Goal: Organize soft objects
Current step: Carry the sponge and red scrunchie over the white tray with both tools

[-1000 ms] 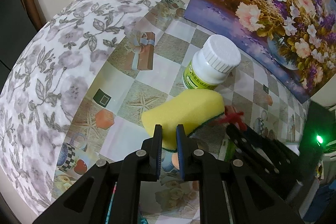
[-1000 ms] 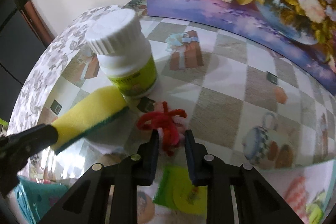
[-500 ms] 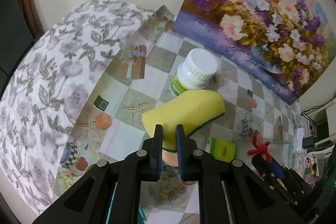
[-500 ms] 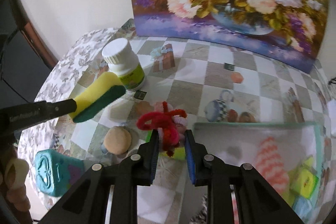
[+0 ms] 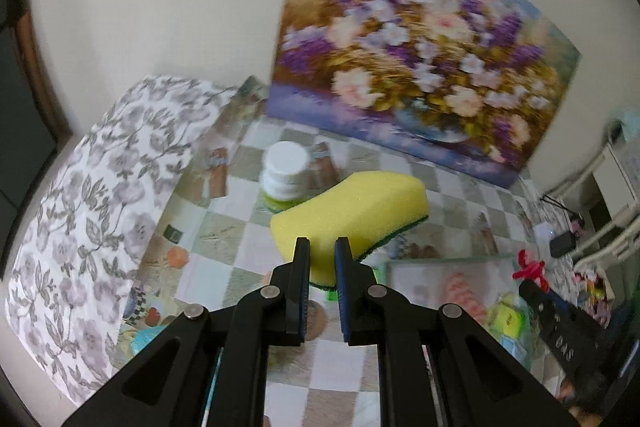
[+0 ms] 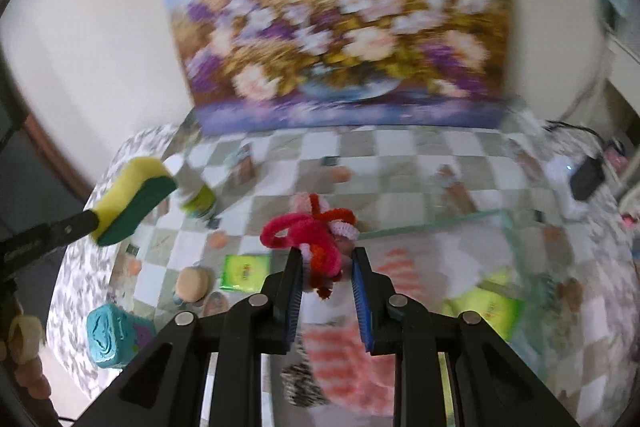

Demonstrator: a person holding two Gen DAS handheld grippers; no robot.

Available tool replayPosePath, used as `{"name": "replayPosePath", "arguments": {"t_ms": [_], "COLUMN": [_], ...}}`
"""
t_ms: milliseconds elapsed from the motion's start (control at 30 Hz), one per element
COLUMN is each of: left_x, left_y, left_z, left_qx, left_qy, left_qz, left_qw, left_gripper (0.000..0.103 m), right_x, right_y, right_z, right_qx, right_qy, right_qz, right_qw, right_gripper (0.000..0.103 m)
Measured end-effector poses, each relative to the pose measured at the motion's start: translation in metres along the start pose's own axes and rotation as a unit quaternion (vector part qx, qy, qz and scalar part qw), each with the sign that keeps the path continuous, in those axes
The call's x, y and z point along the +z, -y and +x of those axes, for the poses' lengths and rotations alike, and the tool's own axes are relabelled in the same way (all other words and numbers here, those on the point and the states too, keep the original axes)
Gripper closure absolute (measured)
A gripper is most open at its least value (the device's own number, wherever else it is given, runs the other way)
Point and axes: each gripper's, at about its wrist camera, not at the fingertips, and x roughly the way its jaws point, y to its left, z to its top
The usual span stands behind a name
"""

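L gripper point(image 5: 321, 257) pinches yellow sponge point(image 5: 352, 211) above checked tablecloth point(image 5: 248, 251); R gripper point(image 6: 326, 267) pinches red pipe-cleaner bundle point(image 6: 312, 231) over clear bin point(image 6: 508, 227) w/ soft items.

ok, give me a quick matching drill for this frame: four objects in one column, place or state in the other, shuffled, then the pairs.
Objects
1. yellow sponge
2. red pipe-cleaner bundle
3. white-capped bottle
4. teal block

Place or state
A. standing on the checked tablecloth
B. clamped in the left claw, off the table
C. lying at the table's near left edge
D. clamped in the right claw, near the clear bin

Pairs: 1-B, 2-D, 3-A, 4-C
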Motion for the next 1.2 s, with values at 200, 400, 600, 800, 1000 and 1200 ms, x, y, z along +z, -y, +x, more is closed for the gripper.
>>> {"name": "replayPosePath", "arguments": {"t_ms": [200,400,600,800,1000,1200], "left_x": [-0.017,-0.031,-0.037,-0.051,-0.064,-0.081], "left_y": [0.057,0.100,0.124,0.132,0.137,0.145], "left_z": [0.006,0.021,0.035,0.063,0.087,0.107], "left_qx": [-0.015,-0.025,-0.028,-0.019,-0.012,0.002], "left_qy": [-0.012,-0.030,-0.039,-0.068,-0.094,-0.123], "left_qz": [0.053,0.089,0.113,0.123,0.128,0.145], "left_qw": [0.9984,0.9952,0.9924,0.9899,0.9872,0.9818], "left_gripper": [0.091,0.091,0.091,0.091,0.091,0.090], "right_x": [0.001,-0.002,-0.002,-0.009,-0.025,-0.036], "right_y": [0.063,0.115,0.140,0.139,0.124,0.116], "right_z": [-0.008,-0.012,-0.008,0.021,0.062,0.084], "right_qx": [-0.042,-0.061,-0.072,-0.060,-0.053,-0.051], "right_qy": [-0.002,-0.002,-0.003,-0.029,-0.074,-0.100], "right_qz": [0.059,0.103,0.119,0.111,0.087,0.074], "right_qw": [0.997,0.993,0.990,0.992,0.992,0.991], "right_gripper": [0.078,0.078,0.078,0.078,0.077,0.076]}}
